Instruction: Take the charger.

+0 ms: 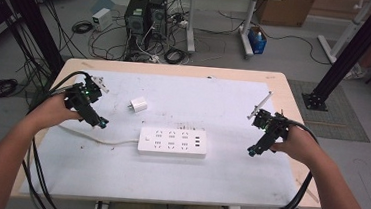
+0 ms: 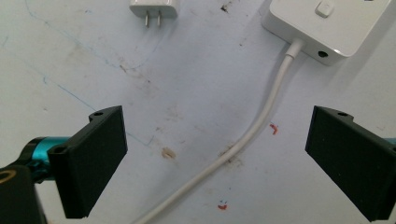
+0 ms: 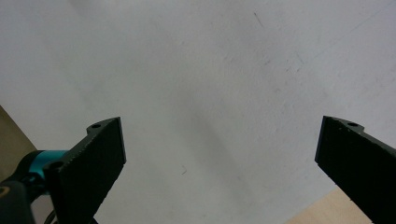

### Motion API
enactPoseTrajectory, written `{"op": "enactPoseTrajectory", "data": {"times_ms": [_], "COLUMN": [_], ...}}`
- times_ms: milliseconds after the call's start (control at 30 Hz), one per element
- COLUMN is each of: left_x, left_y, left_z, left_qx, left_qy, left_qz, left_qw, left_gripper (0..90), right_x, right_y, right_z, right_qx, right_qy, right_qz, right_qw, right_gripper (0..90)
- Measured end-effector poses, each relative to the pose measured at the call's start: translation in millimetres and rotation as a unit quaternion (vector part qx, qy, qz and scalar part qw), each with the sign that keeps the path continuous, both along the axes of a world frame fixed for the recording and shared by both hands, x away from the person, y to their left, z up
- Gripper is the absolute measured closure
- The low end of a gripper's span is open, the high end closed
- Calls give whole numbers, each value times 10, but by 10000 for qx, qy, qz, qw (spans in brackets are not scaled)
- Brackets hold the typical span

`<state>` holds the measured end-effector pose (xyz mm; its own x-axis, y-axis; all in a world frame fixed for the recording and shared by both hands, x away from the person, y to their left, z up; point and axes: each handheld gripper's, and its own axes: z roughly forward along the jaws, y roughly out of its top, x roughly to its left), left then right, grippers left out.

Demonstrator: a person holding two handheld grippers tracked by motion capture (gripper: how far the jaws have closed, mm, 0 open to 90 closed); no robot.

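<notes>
The worktop [image 1: 275, 81] is a pale wooden slab, and a white sheet [image 1: 218, 177] covers most of it. Near the middle of the sheet lies a white power strip [image 1: 172, 141], long side running left to right, with its white cord [image 1: 98, 138] trailing off to the left. In the left gripper view the cord [image 2: 261, 126] curves across the sheet between the jaws without touching either. A small white plug adapter [image 1: 138, 104] lies a little farther away and to the left of the strip, apart from it, with its two prongs showing in the left gripper view [image 2: 154, 8].

The left claw [image 1: 98, 122] hovers left of the strip, near the cord, with its jaws spread wide and nothing between the pads. The right claw [image 1: 253, 151] sits well to the right of the strip, jaws likewise wide apart and gripping nothing, over bare sheet near the worktop's edge.
</notes>
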<state>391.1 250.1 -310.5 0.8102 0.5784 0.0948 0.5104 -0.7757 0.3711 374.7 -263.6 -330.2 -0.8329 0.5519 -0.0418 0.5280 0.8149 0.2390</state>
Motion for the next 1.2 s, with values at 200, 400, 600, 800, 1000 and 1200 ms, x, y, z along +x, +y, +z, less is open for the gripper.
{"op": "enactPoseTrajectory", "data": {"times_ms": [200,400,600,800,1000,1200], "left_x": [23,38,29,45,99,250], "left_y": [14,5,9,-43,-105,-255], "left_z": [9,17,56,70,59,-24], "left_qx": [-110,-118,-298,-377,-535,-800], "left_qy": [-48,-37,-174,-270,-287,-446], "left_qz": [107,141,319,406,336,246], "left_qw": [9999,9998,9989,9981,9976,9955], "left_gripper": [55,55,56,55,55,55], "right_x": [-16,-25,-28,-53,-69,-77], "right_y": [-10,6,39,41,41,43], "right_z": [19,14,16,22,32,41], "right_qx": [32,-15,-24,-16,36,59], "right_qy": [-5,-23,-47,-112,-141,-205], "right_qz": [24,40,52,91,108,69], "right_qw": [10000,10000,10000,9999,9998,9997], "right_gripper": [11,11,11,11,11,11]}}
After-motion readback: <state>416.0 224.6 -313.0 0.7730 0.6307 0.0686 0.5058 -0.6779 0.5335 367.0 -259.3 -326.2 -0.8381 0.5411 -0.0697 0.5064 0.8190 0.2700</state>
